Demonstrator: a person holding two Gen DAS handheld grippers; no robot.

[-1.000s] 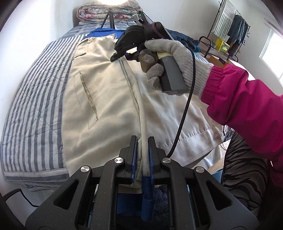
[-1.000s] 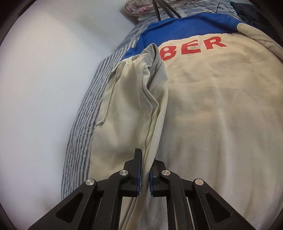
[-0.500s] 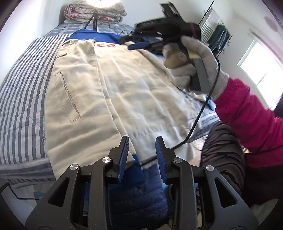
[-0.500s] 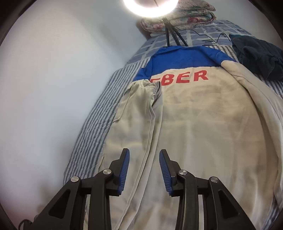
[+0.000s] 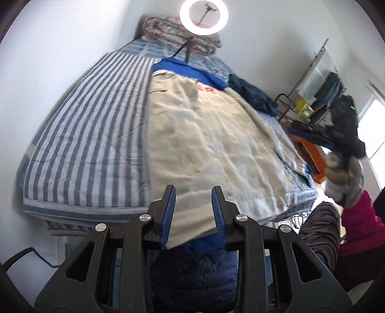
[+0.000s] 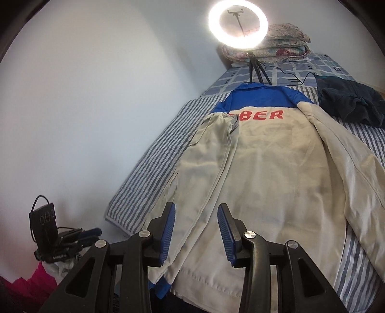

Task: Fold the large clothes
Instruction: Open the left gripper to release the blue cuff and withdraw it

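A beige jacket (image 6: pixel 276 168) with a blue yoke and red letters lies back-up on the striped bed (image 6: pixel 154 168). Its left side and sleeve (image 6: pixel 216 149) are folded in over the back; the right side (image 6: pixel 341 149) is folded in too. My right gripper (image 6: pixel 196 228) hangs open above the hem, nothing between its pads. In the left wrist view the jacket (image 5: pixel 204 134) spreads ahead. My left gripper (image 5: pixel 192 211) is open over its near hem, holding nothing. A gloved hand (image 5: pixel 344 173) carries the right gripper (image 5: pixel 310 136) at the far right, off the bed.
A ring light (image 6: pixel 238 22) on a tripod and a folded quilt (image 6: pixel 284 45) stand at the bed's head. A dark garment (image 6: pixel 349 101) lies at the right. Black gear (image 6: pixel 45 228) sits on the floor, left. A dark blue puffer (image 5: pixel 195 277) lies under my left gripper. A clothes rack (image 5: pixel 327 79) stands by the window.
Both grippers were shut on the jacket's folded edge; now both are open and have risen and drawn back from it. The fold lies flat. The right hand swung off to the right.
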